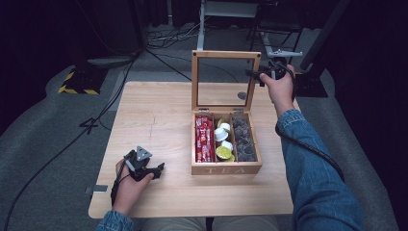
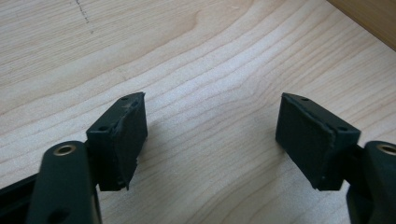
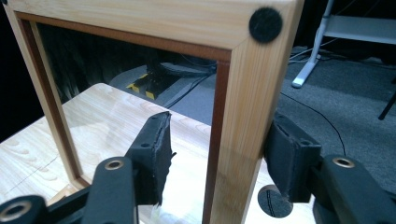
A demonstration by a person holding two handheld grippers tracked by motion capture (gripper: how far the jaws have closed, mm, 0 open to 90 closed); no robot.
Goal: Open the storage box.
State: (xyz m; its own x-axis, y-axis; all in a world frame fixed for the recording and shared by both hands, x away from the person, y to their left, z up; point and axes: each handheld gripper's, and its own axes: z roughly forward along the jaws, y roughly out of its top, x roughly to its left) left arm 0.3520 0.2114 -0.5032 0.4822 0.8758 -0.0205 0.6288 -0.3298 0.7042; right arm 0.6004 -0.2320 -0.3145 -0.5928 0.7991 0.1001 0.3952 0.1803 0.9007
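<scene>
Wooden lid of the tea box stands straight up at the far side of the bench, its right edge between the loose, not squeezing jaws of the right gripper, while the left gripper rests open and empty, far away.

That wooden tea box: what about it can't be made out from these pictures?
- Dark packets in the box's right compartment, high view: too small and dark to identify.
- Lid frame, right gripper view: its lower end is cut off by the bottom edge, and whether the right gripper presses it is unclear.
- Box, left gripper view: cut off at the corner.
</scene>
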